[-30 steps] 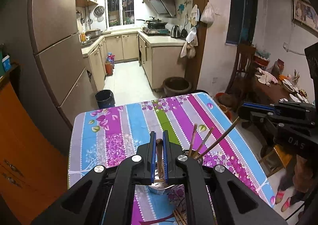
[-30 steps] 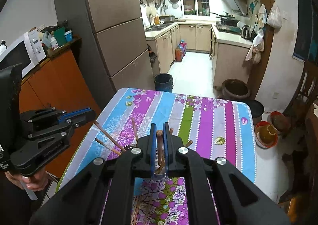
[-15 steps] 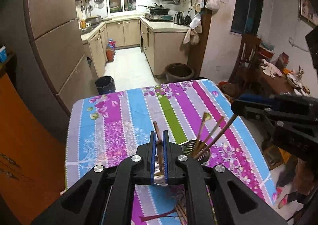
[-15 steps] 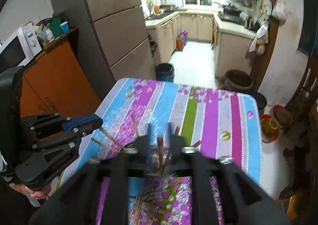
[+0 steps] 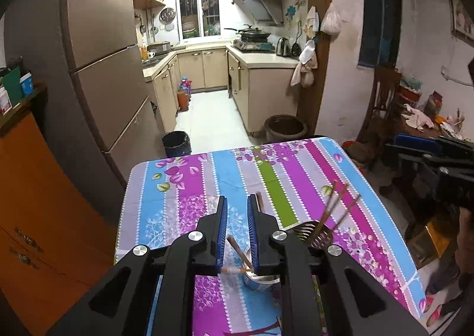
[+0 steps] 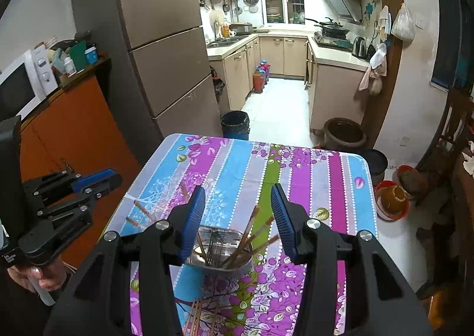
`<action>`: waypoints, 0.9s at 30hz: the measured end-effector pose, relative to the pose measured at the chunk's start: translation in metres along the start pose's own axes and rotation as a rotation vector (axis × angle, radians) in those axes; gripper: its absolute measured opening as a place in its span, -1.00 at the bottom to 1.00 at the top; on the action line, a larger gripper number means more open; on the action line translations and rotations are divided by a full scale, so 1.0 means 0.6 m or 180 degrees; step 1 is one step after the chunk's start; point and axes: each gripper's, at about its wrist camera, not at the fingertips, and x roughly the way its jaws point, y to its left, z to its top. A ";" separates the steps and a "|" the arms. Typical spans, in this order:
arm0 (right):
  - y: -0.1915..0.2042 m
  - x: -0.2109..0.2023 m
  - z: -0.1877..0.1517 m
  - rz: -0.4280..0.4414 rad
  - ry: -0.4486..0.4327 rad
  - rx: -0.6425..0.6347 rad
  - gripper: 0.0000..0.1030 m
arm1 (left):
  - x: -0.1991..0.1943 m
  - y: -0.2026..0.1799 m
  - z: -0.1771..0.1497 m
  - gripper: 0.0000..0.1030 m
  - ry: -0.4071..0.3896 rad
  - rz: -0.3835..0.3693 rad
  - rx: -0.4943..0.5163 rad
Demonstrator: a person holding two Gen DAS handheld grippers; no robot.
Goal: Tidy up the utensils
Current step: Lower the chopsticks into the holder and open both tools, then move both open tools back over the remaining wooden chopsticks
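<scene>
A dark bin (image 6: 235, 124) is seen on the kitchen floor beyond the striped surface (image 6: 299, 170), with a microwave (image 6: 20, 85) set on an orange cabinet (image 6: 74, 128).

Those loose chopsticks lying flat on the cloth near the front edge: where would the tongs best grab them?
Probably from straight above, near the middle of the loose chopsticks. They lie flat on the tablecloth, so nothing can slip under them, and each pad must come down along one long side. The right tongs are open above the metal holder, just beyond them. How many there are, I cannot tell.
</scene>
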 end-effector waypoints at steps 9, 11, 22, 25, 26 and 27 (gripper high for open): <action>-0.003 -0.046 -0.136 0.0125 0.0135 -0.0279 -0.14 | -0.081 -0.056 -0.164 -0.47 -0.0082 -0.0272 0.0268; 0.003 -0.058 -0.193 0.0158 0.0179 -0.0383 -0.14 | -0.090 -0.073 -0.218 -0.47 -0.0030 -0.0357 0.0359; 0.058 -0.094 -0.524 0.0008 -0.0012 -0.0762 -0.14 | -0.139 -0.177 -0.561 -0.47 -0.0085 -0.0273 0.0935; 0.077 -0.096 -0.588 0.0001 -0.0165 -0.0835 -0.14 | -0.147 -0.189 -0.606 -0.47 -0.0149 -0.0329 0.0794; 0.082 -0.098 -0.602 0.0020 -0.0213 -0.0826 -0.15 | -0.149 -0.192 -0.617 -0.47 -0.0181 -0.0310 0.0745; 0.089 -0.098 -0.624 0.0016 -0.0279 -0.0805 -0.15 | -0.151 -0.194 -0.628 -0.47 -0.0219 -0.0304 0.0698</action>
